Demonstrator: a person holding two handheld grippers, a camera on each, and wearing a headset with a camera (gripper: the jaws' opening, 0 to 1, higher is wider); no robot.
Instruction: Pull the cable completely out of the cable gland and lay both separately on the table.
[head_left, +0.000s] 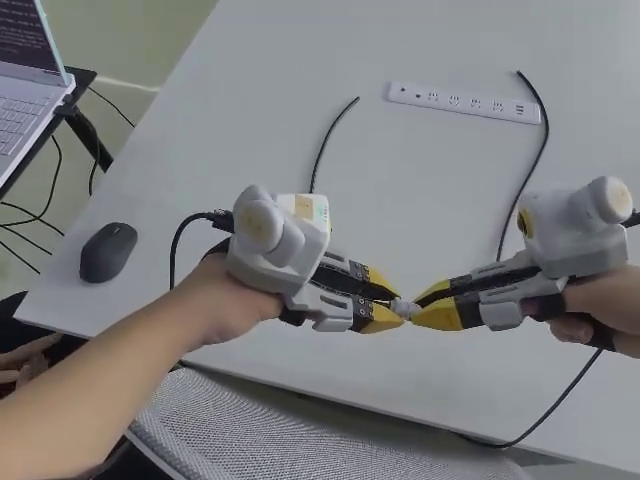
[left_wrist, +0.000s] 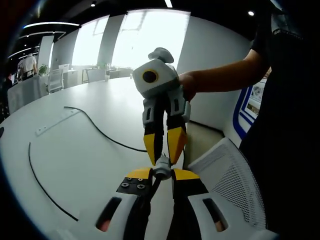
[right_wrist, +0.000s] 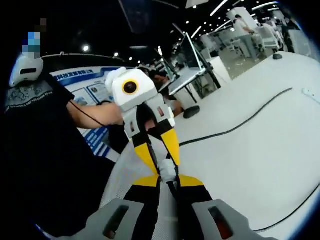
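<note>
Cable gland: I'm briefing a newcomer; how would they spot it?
Over the white table, the left hand-held gripper and right hand-held gripper meet. The cable gland is the light-grey piece between their yellow tips; nearby cables are black.

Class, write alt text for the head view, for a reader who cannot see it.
Hand-held, the left gripper and right gripper meet tip to tip over the near edge of a white table, both shut on a small white cable gland. A power strip, black cables and a mouse lie on it.
</note>
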